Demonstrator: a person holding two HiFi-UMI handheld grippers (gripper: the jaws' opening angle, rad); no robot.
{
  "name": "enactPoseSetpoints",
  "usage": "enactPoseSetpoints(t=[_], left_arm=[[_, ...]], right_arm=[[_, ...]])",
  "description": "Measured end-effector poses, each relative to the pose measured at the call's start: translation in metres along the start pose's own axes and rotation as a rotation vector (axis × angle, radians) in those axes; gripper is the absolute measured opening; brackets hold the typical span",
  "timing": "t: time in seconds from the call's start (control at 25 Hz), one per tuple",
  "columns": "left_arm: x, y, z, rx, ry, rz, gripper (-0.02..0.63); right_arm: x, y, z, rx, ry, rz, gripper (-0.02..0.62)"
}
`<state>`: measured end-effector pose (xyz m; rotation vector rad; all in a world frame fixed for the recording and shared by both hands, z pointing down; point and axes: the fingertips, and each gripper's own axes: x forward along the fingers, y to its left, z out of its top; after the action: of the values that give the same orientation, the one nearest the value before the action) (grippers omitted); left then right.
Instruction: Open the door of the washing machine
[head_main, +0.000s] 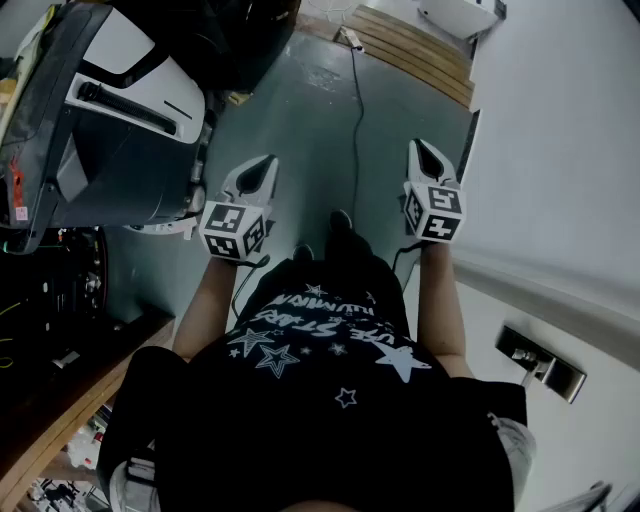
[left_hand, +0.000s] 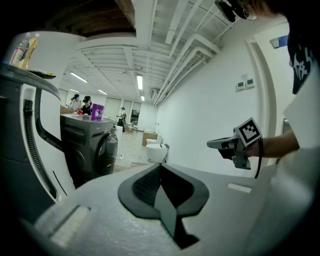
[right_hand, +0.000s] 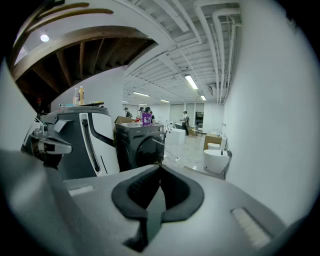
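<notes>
The head view looks steeply down, close over the person's chest, at the floor, the left claw and the right claw. Each claw view faces forward along the room; both share the far dark washing machine.

I've got two claws out, left claw and right claw, one dark washing machine, two bottles upper left.

The matt, faintly grainy grey plastic left gripper and right gripper carry black ribbed pads. The dark grey front-loading washing machine has a smooth satin casing. The grey-green floor has a dull sheen. The pale wooden planks look unpolished. The black star-printed T-shirt is soft cloth.
</notes>
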<state>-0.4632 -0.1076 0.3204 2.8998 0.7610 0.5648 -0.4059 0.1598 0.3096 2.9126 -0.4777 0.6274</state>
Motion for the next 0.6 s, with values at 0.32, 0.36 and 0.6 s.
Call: enactPoseSetpoints(t=[0.32,0.36,0.6], left_arm=[[-0.014,-0.003,-0.004,-0.022,-0.014,0.006,0.011],[-0.018,-0.005,-0.007,-0.023,-0.011,0.004,0.011],[-0.032,0.009,-0.030,-0.062,0.030,0.024,0.011]], right_arm=[[-0.003,0.031,0.011,-0.018,-0.026,0.067,0.005],[-0.005,0.035,0.009,-0.021,-0.022,0.073,0.005],[-0.008,0.060,0.001,-0.010,-0.010,0.100,0.005]])
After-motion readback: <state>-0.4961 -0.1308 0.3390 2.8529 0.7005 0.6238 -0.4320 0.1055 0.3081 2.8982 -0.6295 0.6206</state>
